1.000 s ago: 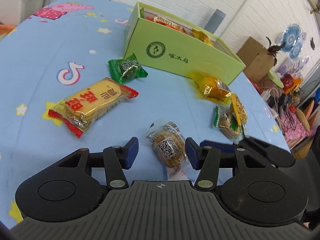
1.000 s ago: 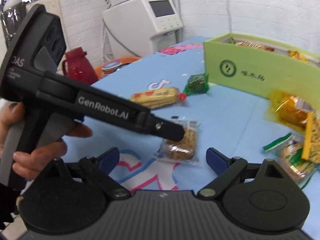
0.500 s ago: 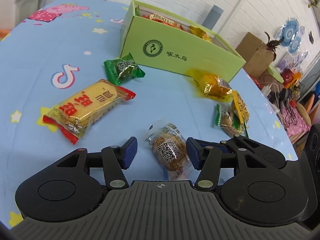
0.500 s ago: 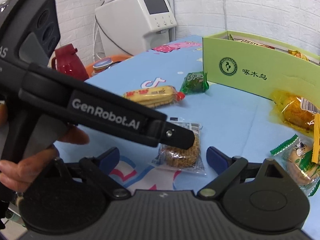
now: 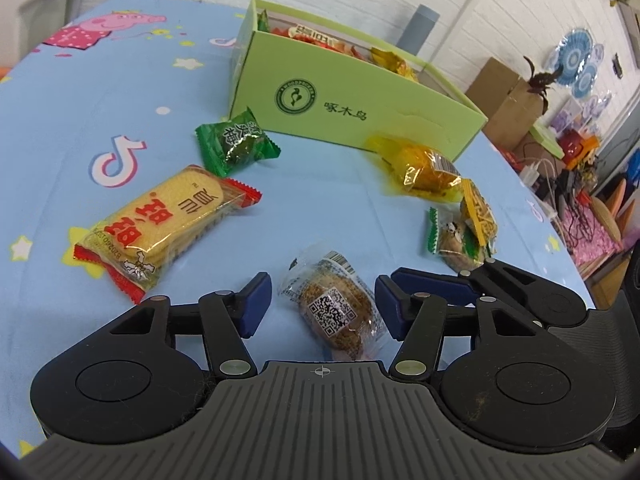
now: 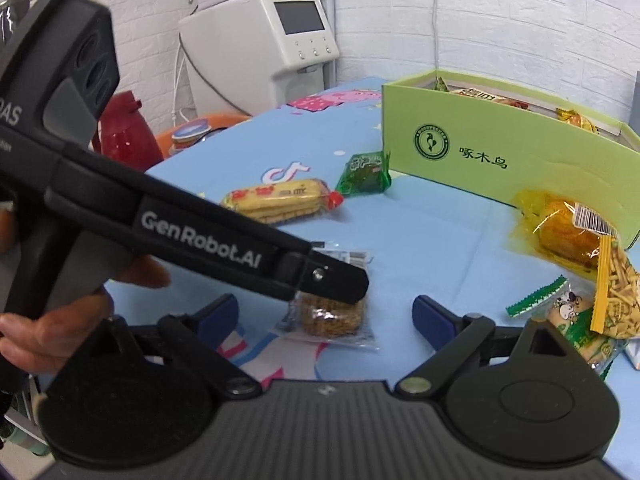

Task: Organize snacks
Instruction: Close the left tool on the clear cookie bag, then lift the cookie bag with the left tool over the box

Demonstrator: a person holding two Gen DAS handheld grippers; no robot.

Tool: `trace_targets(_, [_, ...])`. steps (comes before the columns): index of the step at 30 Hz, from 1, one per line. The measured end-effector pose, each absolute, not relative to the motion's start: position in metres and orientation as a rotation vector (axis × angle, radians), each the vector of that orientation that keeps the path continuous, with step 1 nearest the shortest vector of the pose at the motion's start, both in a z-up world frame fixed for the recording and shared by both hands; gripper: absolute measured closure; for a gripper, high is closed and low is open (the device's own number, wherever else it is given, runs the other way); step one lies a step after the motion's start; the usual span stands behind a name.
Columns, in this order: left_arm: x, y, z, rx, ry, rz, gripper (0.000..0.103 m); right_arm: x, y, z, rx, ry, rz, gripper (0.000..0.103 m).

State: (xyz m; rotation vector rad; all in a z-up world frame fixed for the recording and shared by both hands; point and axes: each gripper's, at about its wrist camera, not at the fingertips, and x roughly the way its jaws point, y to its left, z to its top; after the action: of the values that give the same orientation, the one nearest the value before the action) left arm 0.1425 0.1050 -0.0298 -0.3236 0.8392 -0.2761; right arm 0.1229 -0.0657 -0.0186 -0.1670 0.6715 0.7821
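Broadly, found a blue cartoon tablecloth (image 5: 60, 120) under everything, with bare cloth at the near left and in the middle for moving. Saw the green box (image 5: 360, 108) standing at the far side, open-topped and part filled (presumably the home for the loose packets), its near wall a lip to be cleared from above. Noted the long rice-cracker pack (image 5: 168, 224) lying to the left, the orange-wrapped snack (image 5: 428, 168) just in front of the box's right end, a green candy (image 5: 236, 144) near the box's left corner, and a small heap of packets (image 5: 464, 232) at the right, close to the table edge. Found the clear-wrapped brown cake (image 5: 336, 308) nearest, flat on the cloth and apart from the others. Had the left gripper (image 5: 322, 300) released, jaws spread either side of that cake and not yet pressing it, likely lined up for a pinch across its short width. Held the right gripper (image 6: 326, 314) released too, empty, close on the right and crowding that side; judged the freer path to be up and away toward the box.
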Motion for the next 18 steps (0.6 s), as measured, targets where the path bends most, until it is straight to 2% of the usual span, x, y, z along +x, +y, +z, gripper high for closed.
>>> trace_targets(1, [0.142, 0.104, -0.030, -0.318, 0.838, -0.276, 0.059, 0.125, -0.066, -0.020, -0.161, 0.682, 0.786, 0.011])
trace_targets(3, [0.141, 0.102, -0.030, -0.302, 0.831, -0.274, 0.059, 0.125, -0.064, -0.023, -0.177, 0.672, 0.787, 0.019])
trace_targets(4, [0.140, 0.101, -0.030, -0.294, 0.828, -0.270, 0.063, 0.123, -0.062, -0.023, -0.196, 0.662, 0.786, 0.021])
trace_targets(5, [0.139, 0.099, -0.031, -0.287, 0.827, -0.275, 0.071, 0.122, -0.061, -0.024, -0.205, 0.656, 0.791, 0.026])
trace_targets(7, [0.139, 0.096, -0.032, -0.291, 0.821, -0.286, 0.075, 0.121, -0.065, -0.022, -0.170, 0.659, 0.812, 0.039])
trace_targets(18, [0.153, 0.069, -0.002, -0.326, 0.810, -0.353, 0.082, 0.121, -0.096, -0.001, -0.077, 0.638, 0.743, 0.039])
